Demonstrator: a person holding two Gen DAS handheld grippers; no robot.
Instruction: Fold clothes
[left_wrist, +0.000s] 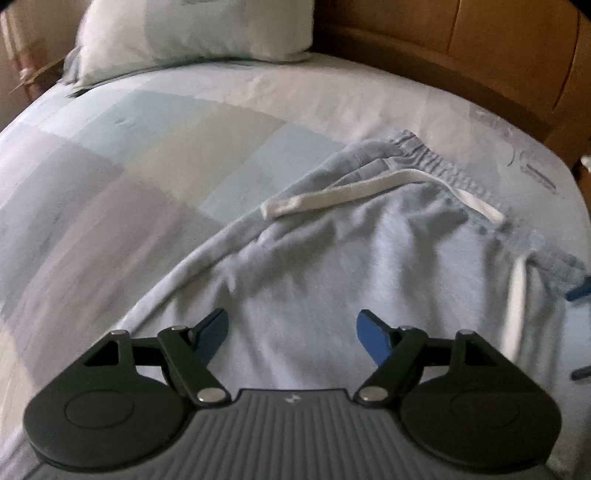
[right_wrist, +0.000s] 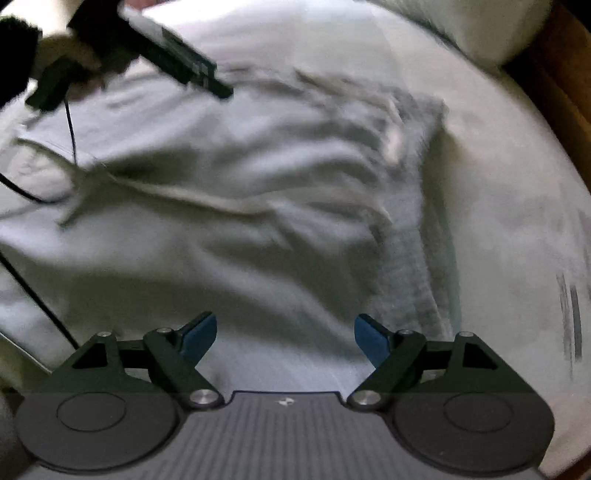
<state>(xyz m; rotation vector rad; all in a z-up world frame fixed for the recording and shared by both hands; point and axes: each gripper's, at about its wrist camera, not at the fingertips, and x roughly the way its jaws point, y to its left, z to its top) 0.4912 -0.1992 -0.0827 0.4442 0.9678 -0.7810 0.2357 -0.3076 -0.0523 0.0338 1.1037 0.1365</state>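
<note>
Left wrist view: we see left claw (left_wrist: 291, 341) spread, nothing between pads, hovering over pale blue sweatpants (left_wrist: 332, 266). Pants lie flat on bed (left_wrist: 110, 192) toward its right edge, waistband (left_wrist: 436, 162) nearest headboard (left_wrist: 461, 40), white drawstring (left_wrist: 343, 194) loose on top. Pillow (left_wrist: 192, 33) at bed's head. Flat lay likely readies a fold.

Right wrist view: right claw (right_wrist: 286, 338) also spread, empty, above same fabric. Only here do we see left device from outside, held by hand (right_wrist: 74, 62); cloth blurred.
</note>
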